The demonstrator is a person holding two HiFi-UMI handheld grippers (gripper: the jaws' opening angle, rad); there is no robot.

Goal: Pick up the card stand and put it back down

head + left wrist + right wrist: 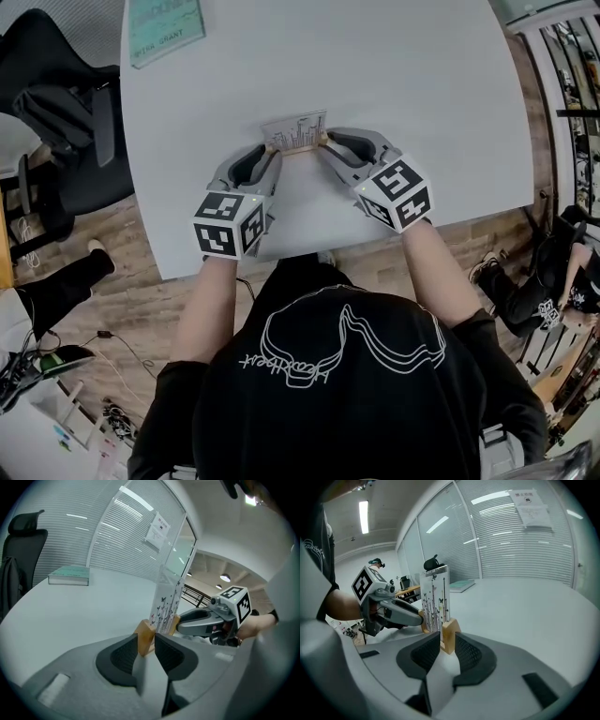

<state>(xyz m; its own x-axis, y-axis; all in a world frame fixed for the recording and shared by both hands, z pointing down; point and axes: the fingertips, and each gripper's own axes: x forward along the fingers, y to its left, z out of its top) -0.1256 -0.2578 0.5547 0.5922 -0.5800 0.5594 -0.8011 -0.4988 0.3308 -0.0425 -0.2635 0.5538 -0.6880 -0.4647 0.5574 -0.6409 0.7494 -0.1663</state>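
Observation:
The card stand [295, 134] is a pale wooden bar holding an upright clear card printed with thin stems and butterflies. It stands at the middle of the white table [375, 75]. My left gripper [267, 150] grips the bar's left end and my right gripper [325, 141] its right end. In the left gripper view the wooden end [145, 637] sits pinched between the dark pads of the left gripper [146, 641], with the card [164, 604] rising behind it. The right gripper view shows the right gripper [447, 641] clamped on the other wooden end [449, 634]. I cannot tell whether the base touches the table.
A teal book [166, 28] lies at the table's far left corner. A black office chair [66, 112] stands left of the table. The table's near edge [328, 246] runs just behind my grippers. A person's legs [539, 281] show on the floor at right.

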